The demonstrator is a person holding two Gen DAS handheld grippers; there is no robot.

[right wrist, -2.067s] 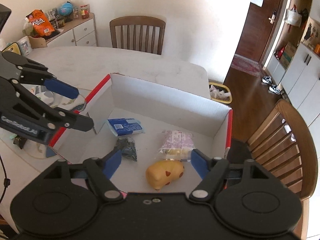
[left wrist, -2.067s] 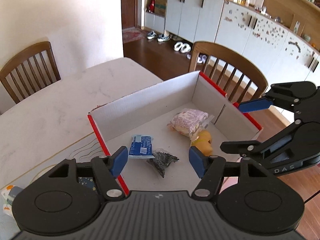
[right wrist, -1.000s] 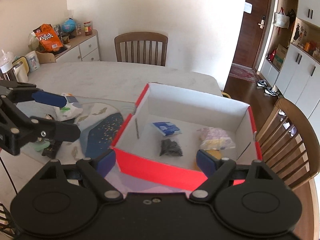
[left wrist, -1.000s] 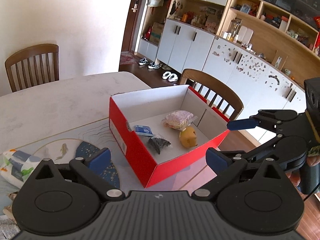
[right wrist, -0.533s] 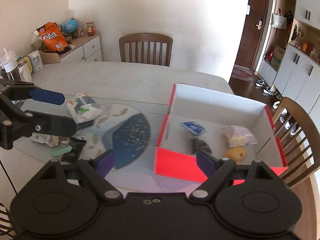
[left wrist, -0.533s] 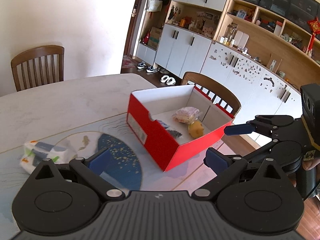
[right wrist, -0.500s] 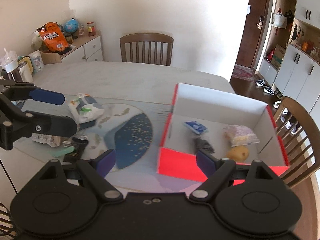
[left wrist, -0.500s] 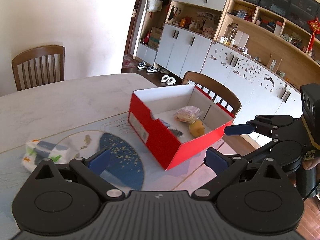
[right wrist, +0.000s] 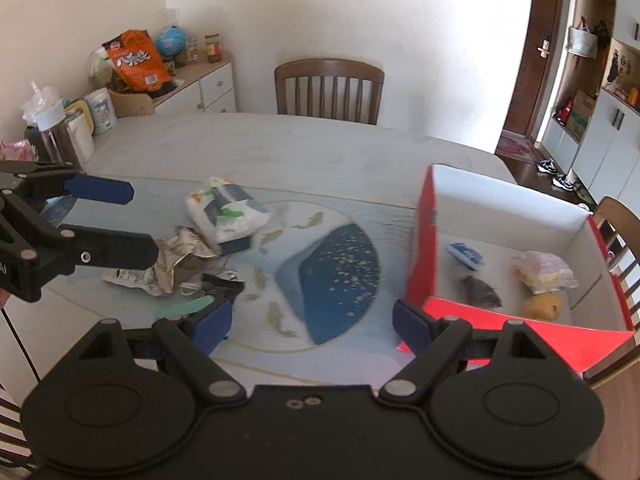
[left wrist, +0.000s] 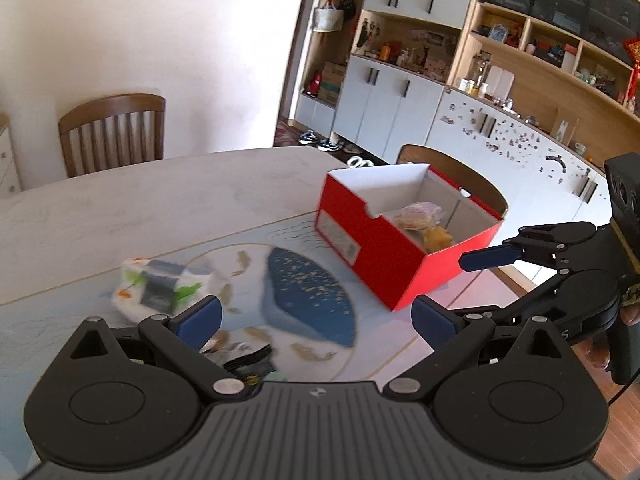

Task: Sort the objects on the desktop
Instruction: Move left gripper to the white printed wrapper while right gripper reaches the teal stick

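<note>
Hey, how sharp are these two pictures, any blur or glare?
Left wrist view: the tissue pack and table mat are motion-smeared, the shelves behind sharper. Right wrist view: the red box edge is smeared, sunlight washes out the far wall. Both bend straight lines, fisheye style.

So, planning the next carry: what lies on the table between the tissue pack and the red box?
Only the placemat with its blue fan print lies between the tissue pack and the red box, shown in the right wrist view.
</note>
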